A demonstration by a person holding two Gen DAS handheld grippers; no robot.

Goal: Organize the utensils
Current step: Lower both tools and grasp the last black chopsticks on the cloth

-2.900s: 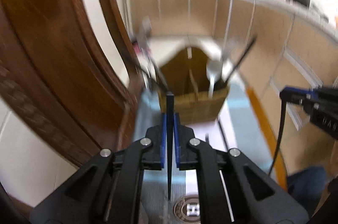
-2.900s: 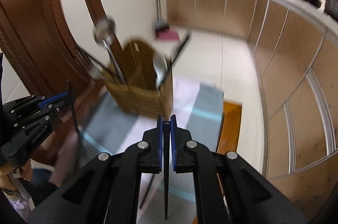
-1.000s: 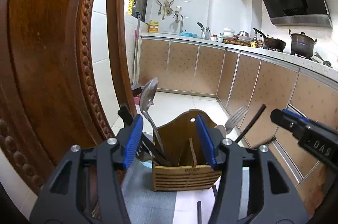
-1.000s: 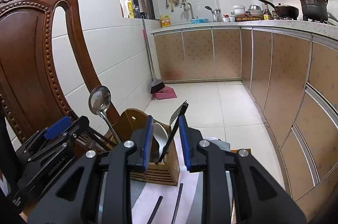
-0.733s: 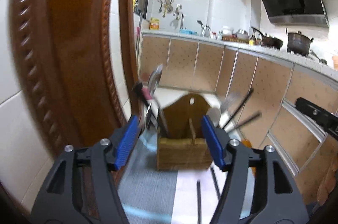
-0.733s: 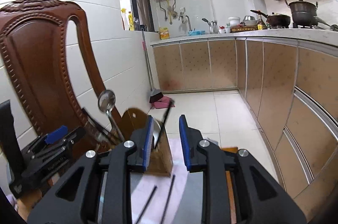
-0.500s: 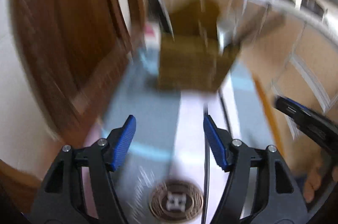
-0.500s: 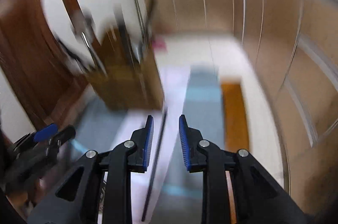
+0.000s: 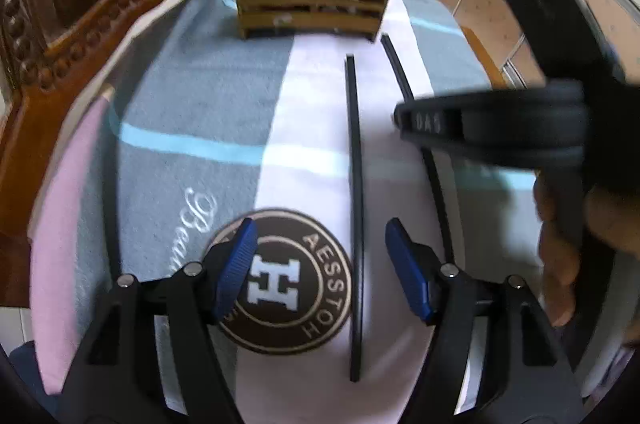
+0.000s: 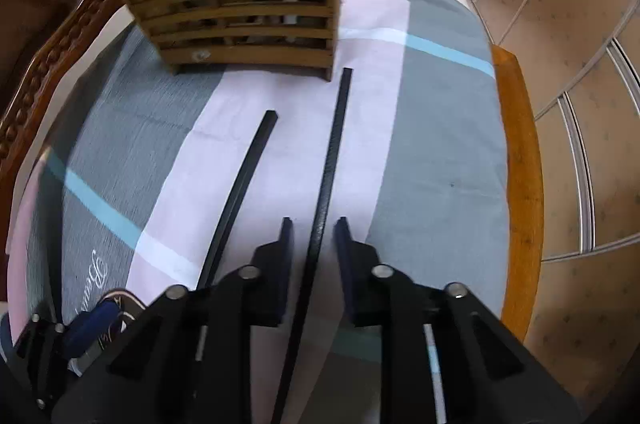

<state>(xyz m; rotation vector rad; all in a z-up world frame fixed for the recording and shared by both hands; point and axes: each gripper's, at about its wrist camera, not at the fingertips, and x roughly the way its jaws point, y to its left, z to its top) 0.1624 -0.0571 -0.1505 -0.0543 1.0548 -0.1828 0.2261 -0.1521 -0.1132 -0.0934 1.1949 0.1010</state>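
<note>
Two black chopsticks are left lying on the towel-covered table (image 10: 516,151), side by side and a little apart, both with their far ends toward the slatted wooden utensil holder (image 10: 240,7) and their long axes running back toward the two hand-held grippers.

The right chopstick (image 10: 326,163) is seen passing straight between the fingers of the right hand-held gripper (image 10: 310,222) — its length is lined up with the gripper's own pointing direction, its far end nearly touching the holder's near corner. The jaws have just been closing; a narrow gap is left on either side of the stick, so it is bracketed but not yet pinched.

The left chopstick (image 9: 355,203) is found just inside the right-side finger of the left hand-held gripper (image 9: 322,244), whose blue pads stand wide apart after opening, nothing clamped between them. The stick lies off-centre in that gap, over the edge of the towel's round logo (image 9: 280,284).

Each stick is nearer its own-side gripper, and a lengthwise pinch is judged to be what the coming pickup turns on.
</note>
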